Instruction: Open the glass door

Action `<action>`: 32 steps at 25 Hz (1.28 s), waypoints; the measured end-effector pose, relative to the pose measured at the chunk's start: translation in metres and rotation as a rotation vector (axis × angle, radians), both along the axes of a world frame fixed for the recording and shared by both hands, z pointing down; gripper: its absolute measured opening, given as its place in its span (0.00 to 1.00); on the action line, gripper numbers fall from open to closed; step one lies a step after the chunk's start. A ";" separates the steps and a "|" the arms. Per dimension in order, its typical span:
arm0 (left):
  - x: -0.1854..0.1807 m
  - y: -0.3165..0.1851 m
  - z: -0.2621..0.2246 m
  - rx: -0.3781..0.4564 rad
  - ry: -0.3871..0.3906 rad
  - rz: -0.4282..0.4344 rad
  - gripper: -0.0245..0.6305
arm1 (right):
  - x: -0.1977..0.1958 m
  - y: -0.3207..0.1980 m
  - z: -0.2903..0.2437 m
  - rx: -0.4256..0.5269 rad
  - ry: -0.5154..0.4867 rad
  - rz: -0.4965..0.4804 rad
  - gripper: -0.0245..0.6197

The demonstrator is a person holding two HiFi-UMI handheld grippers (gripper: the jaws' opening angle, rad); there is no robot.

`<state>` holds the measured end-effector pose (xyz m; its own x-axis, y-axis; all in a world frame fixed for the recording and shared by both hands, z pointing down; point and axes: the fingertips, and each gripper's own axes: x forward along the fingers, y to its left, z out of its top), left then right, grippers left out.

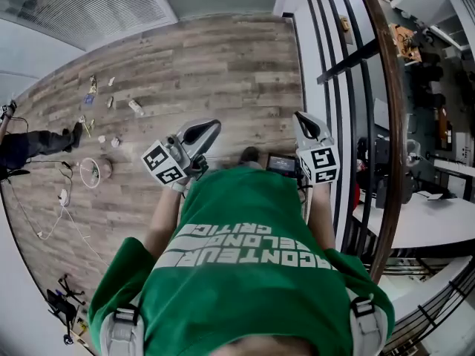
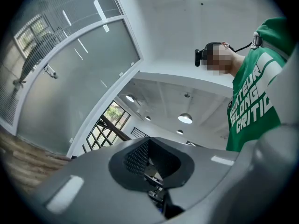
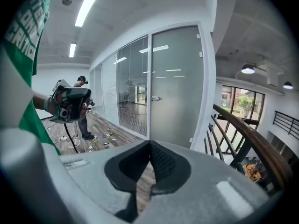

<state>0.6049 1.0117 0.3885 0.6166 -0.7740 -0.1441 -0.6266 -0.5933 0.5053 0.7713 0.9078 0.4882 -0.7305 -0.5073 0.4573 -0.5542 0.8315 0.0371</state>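
We're holding both claws in front of chest, well apart from glass door.
- Left claw: jaws together, nothing between, tilting up toward ceiling; door sitting far left in its view.
- Right claw: jaws together, empty, facing door almost straight on.
- Door looking closed; handle lying horizontal at leaf's left edge, slightly left of right claw's line.
- Railing running along right side.
- We're judging right claw better lined up; reach not yet begun, jaws needing to part first.
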 end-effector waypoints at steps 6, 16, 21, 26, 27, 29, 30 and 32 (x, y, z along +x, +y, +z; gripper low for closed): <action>0.027 0.003 0.006 -0.017 -0.011 -0.011 0.06 | 0.016 -0.006 0.003 0.001 0.000 -0.021 0.03; 0.057 0.011 0.011 -0.038 -0.032 0.016 0.06 | 0.035 0.001 0.003 0.001 -0.007 -0.027 0.03; 0.061 0.016 0.016 -0.051 -0.033 0.026 0.06 | 0.039 0.005 0.008 -0.009 0.008 -0.020 0.03; 0.064 0.014 0.024 -0.059 -0.029 0.053 0.06 | 0.044 0.008 0.007 0.017 0.026 0.008 0.03; 0.067 0.012 0.024 -0.056 -0.036 0.063 0.06 | 0.045 0.009 0.007 0.018 0.028 0.016 0.03; 0.073 0.006 0.024 -0.049 -0.056 0.084 0.06 | 0.049 0.010 0.007 0.017 0.035 0.032 0.03; 0.076 0.004 0.024 -0.047 -0.065 0.096 0.06 | 0.051 0.010 0.007 0.017 0.037 0.041 0.03; 0.081 -0.002 0.024 -0.045 -0.076 0.120 0.06 | 0.055 0.008 0.007 0.020 0.037 0.060 0.03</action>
